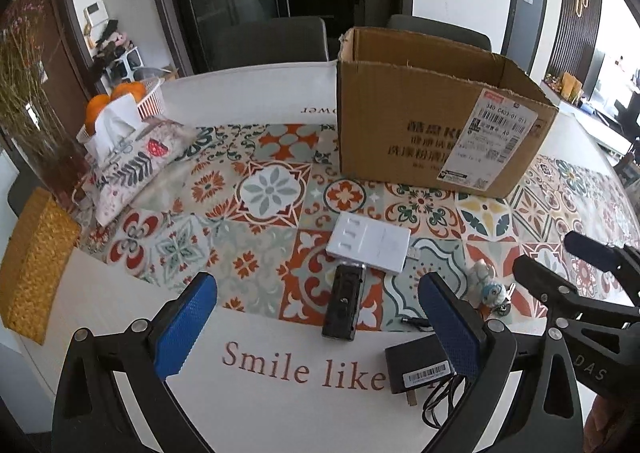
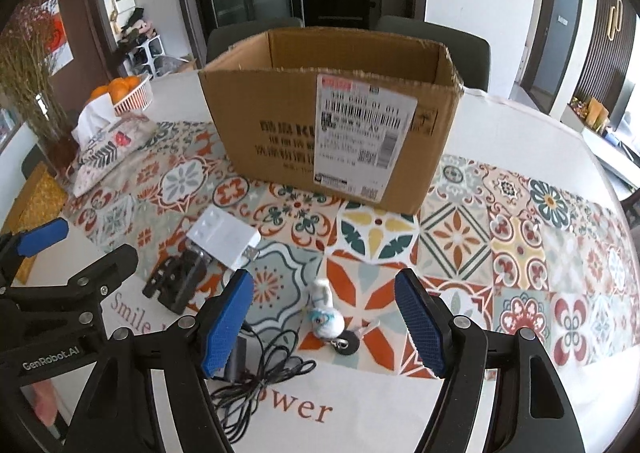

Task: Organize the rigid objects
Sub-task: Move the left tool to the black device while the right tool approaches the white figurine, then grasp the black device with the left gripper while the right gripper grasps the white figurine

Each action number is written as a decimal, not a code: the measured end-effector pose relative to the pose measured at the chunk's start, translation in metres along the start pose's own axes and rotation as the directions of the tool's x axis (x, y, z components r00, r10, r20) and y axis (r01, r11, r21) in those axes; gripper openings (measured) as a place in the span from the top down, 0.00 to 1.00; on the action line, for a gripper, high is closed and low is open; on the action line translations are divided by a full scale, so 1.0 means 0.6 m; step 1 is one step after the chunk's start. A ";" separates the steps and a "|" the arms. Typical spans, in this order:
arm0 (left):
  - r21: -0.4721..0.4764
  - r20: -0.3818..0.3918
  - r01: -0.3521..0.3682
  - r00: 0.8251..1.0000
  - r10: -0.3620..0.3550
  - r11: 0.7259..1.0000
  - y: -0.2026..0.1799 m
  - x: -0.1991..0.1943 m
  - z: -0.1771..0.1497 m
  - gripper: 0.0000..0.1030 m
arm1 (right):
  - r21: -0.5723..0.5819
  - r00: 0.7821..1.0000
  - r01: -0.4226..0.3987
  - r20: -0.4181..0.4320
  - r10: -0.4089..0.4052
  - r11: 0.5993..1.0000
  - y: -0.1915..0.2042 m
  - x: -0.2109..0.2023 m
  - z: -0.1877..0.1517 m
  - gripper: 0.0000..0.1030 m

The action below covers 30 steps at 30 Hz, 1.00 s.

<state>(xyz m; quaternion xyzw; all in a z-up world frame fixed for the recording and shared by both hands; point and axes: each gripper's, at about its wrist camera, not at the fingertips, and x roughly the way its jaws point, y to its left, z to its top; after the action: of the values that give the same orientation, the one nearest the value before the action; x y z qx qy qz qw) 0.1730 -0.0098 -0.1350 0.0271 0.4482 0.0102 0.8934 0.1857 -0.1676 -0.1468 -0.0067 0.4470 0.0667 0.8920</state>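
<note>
Hovering wide-open: right gripper (image 2: 324, 327) over keychain toy (image 2: 326, 319) at lower centre, left gripper (image 1: 320, 327) empty too, probably risking snagging charger cable (image 2: 260, 377).

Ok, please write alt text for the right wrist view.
The open right gripper hovers above a small white figurine keychain on a patterned tablecloth. An open cardboard box stands behind it; a black adapter with cable lies left.
</note>
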 end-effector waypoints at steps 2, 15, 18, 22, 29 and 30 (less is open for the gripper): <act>-0.006 -0.003 0.005 1.000 -0.005 1.000 0.000 0.006 -0.008 0.00 | -0.006 1.000 -0.002 -0.004 0.002 1.000 0.001 0.007 -0.007 0.32; 0.018 -0.005 -0.016 1.000 0.016 1.000 -0.016 0.038 -0.044 0.00 | 0.013 0.999 -0.010 -0.040 0.011 1.000 -0.015 0.058 -0.042 0.47; 0.025 -0.016 -0.017 1.000 0.017 1.000 -0.019 0.047 -0.049 0.00 | 0.019 0.999 -0.017 -0.050 0.018 1.000 -0.018 0.070 -0.051 0.48; 0.030 -0.031 -0.023 0.999 0.024 0.999 -0.021 0.057 -0.056 0.00 | 0.012 0.998 -0.019 -0.061 0.019 1.000 -0.020 0.085 -0.059 0.53; 0.038 -0.025 -0.038 0.999 0.039 0.999 -0.024 0.065 -0.061 0.00 | 0.004 0.998 -0.023 -0.053 0.023 1.000 -0.019 0.100 -0.064 0.61; 0.044 -0.022 -0.044 0.999 0.045 0.998 -0.024 0.066 -0.061 0.00 | -0.002 0.998 -0.021 -0.053 0.021 1.000 -0.019 0.103 -0.066 0.62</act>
<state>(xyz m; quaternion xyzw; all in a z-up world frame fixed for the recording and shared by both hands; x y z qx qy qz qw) 0.1672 -0.0213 -0.1898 0.0562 0.4577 0.0207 0.8871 0.1919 -0.1746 -0.2203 -0.0048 0.4704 0.0763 0.8791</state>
